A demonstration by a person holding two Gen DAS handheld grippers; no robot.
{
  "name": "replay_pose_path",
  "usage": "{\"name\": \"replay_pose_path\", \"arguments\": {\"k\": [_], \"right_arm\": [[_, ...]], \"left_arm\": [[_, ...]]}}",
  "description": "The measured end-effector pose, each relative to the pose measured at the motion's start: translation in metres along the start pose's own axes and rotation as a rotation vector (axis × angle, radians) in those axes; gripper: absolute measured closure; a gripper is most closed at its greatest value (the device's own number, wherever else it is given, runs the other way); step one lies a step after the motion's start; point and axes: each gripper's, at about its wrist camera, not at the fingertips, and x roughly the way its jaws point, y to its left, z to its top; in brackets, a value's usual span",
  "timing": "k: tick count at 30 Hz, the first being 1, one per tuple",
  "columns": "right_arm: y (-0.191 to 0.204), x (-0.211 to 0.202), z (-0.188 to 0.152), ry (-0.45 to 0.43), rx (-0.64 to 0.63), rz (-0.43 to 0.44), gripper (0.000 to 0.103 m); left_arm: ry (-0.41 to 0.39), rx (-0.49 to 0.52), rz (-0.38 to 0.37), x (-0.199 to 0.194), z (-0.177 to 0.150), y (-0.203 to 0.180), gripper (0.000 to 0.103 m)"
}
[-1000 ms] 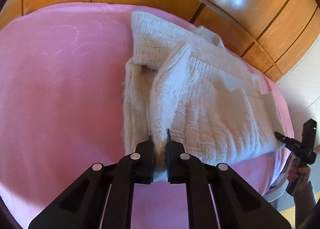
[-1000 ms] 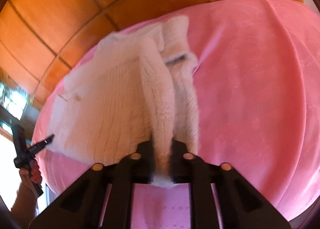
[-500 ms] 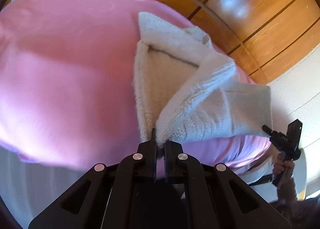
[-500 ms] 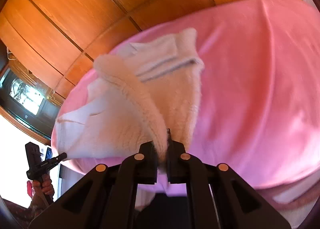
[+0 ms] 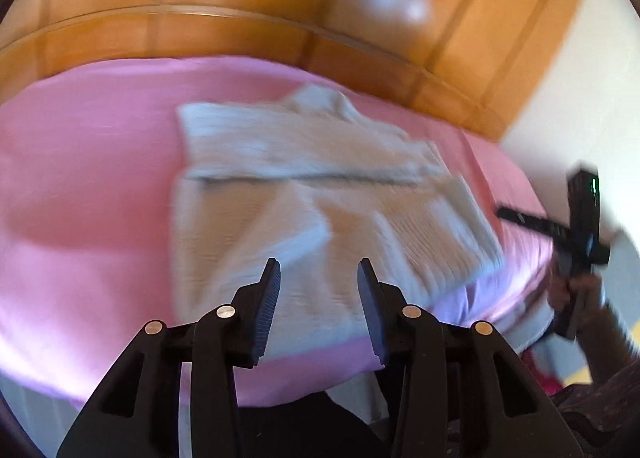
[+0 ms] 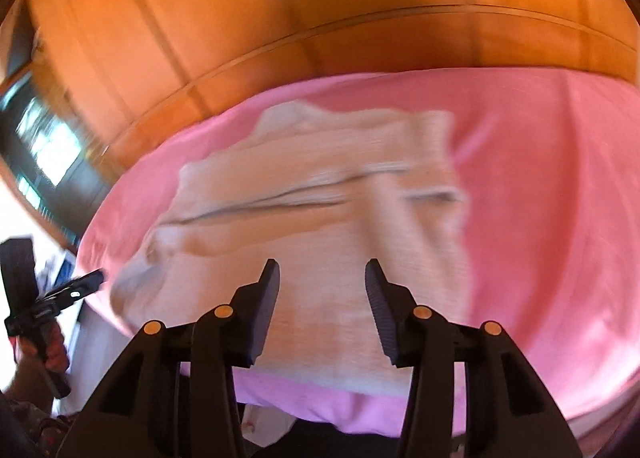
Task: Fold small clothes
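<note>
A: Bedspread (image 5: pixel 80 185), pink, fills both views, wooden headboard (image 5: pixel 280 41) behind it. On top lies the cream knitted sweater (image 5: pixel 304 193), spread near the front edge, one fold laid across its middle.

B: And the tongs?

A: Left gripper (image 5: pixel 319 278) has just been opening, jaws apart, nothing between them. Right gripper (image 6: pixel 322 278) the same, just opened and empty, sweater lying beyond its fingertips.

B: What's the risk?

A: That hem sits close to the bed's edge; I'd say a careless regrasp could drag it over. Thick knit is springy too, so the fold may creep open. Both views are blurred, so I can't judge how flat it lies.
</note>
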Motion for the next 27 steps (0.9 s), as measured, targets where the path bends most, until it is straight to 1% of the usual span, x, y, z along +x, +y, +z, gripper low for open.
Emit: {"name": "replay_pose_path", "arguments": {"k": [1,2,3,4,5,6,7,8,9,10,11,13,15,18,20,21,23,24,25,26,27], "right_arm": [[0.007,0.010,0.001,0.016,-0.018,0.001,0.060],[0.014,0.021,0.001,0.031,-0.039,-0.004,0.060],[0.020,0.033,0.002,0.046,-0.057,-0.007,0.060],[0.023,0.048,0.003,0.071,-0.067,-0.008,0.061],[0.027,0.059,0.002,0.090,-0.070,-0.011,0.061],[0.028,0.069,0.002,0.108,-0.075,-0.018,0.066],[0.029,0.081,0.001,0.127,-0.092,-0.037,0.079],[0.030,0.087,0.000,0.140,-0.103,-0.047,0.089],[0.031,0.091,-0.003,0.149,-0.113,-0.050,0.097],[0.032,0.090,-0.004,0.145,-0.120,-0.050,0.098],[0.031,0.089,-0.004,0.140,-0.122,-0.047,0.099],[0.025,0.079,0.000,0.120,-0.118,-0.039,0.100],[0.024,0.065,0.009,0.078,-0.112,-0.034,0.100],[0.023,0.047,0.026,-0.001,-0.087,-0.019,0.100],[0.021,0.049,0.034,-0.027,-0.085,-0.034,0.100],[0.017,0.055,0.036,-0.023,-0.074,-0.039,0.100],[0.008,0.077,0.031,0.010,-0.056,-0.071,0.100],[0.007,0.088,0.027,0.029,-0.062,-0.097,0.103],[0.003,0.105,0.021,0.063,-0.062,-0.140,0.103],[-0.001,0.112,0.016,0.075,-0.048,-0.143,0.103],[-0.004,0.113,0.013,0.060,-0.033,-0.130,0.103]], "left_arm": [[0.041,0.031,-0.006,0.016,0.000,-0.007,0.064],[0.077,0.063,0.004,0.032,0.000,-0.013,0.064],[0.094,0.078,0.027,0.044,0.001,-0.015,0.064],[0.133,0.095,0.060,0.064,0.002,-0.015,0.064],[0.154,0.097,0.073,0.073,0.001,-0.013,0.064],[0.170,0.083,0.097,0.085,0.004,-0.009,0.064],[0.166,0.073,0.091,0.088,0.004,-0.009,0.064],[0.152,0.068,0.081,0.090,0.007,-0.007,0.064],[0.144,0.070,0.082,0.089,0.007,-0.006,0.068],[0.138,0.083,0.094,0.089,0.009,-0.006,0.091],[0.132,0.093,0.102,0.089,0.010,-0.005,0.099],[0.106,0.073,0.077,0.086,0.015,0.000,0.101],[0.061,0.046,0.077,0.073,0.022,0.007,0.101],[-0.014,-0.014,0.049,0.059,0.044,0.017,0.101],[-0.047,-0.023,0.077,0.055,0.056,0.023,0.101],[-0.047,-0.022,0.091,0.058,0.060,0.025,0.101],[-0.023,-0.009,0.134,0.075,0.062,0.028,0.101],[0.015,0.008,0.172,0.091,0.061,0.029,0.101],[0.059,0.012,0.203,0.105,0.059,0.030,0.101],[0.100,0.008,0.235,0.118,0.055,0.032,0.101],[0.097,0.006,0.240,0.120,0.052,0.033,0.101]]}}
